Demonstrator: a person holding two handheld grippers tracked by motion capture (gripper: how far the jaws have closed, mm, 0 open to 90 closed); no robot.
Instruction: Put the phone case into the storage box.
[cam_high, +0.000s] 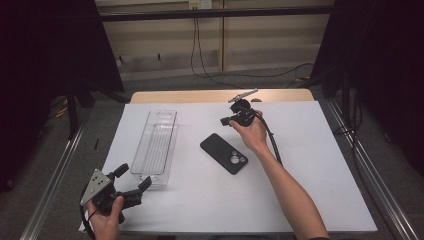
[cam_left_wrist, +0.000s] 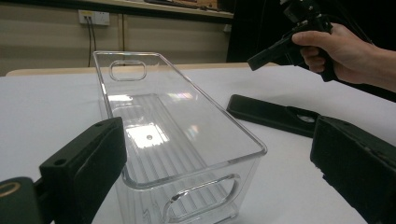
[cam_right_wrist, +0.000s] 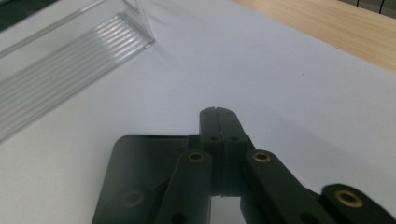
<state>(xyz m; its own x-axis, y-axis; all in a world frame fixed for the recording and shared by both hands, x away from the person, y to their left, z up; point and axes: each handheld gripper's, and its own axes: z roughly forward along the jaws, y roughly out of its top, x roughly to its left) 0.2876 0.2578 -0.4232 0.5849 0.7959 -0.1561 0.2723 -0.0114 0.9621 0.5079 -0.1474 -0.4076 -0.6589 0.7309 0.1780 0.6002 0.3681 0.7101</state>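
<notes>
Lab recording bay: black curtains (cam_high: 45, 60), rail frame (cam_high: 50, 170), trailing cables (cam_high: 200, 55).

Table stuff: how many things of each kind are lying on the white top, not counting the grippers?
Clear plastic bin: 1
Black phone: 1
Total: 2

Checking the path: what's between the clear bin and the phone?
Nothing: only bare white table lies between the clear bin and the phone, as the high view shows.
</notes>
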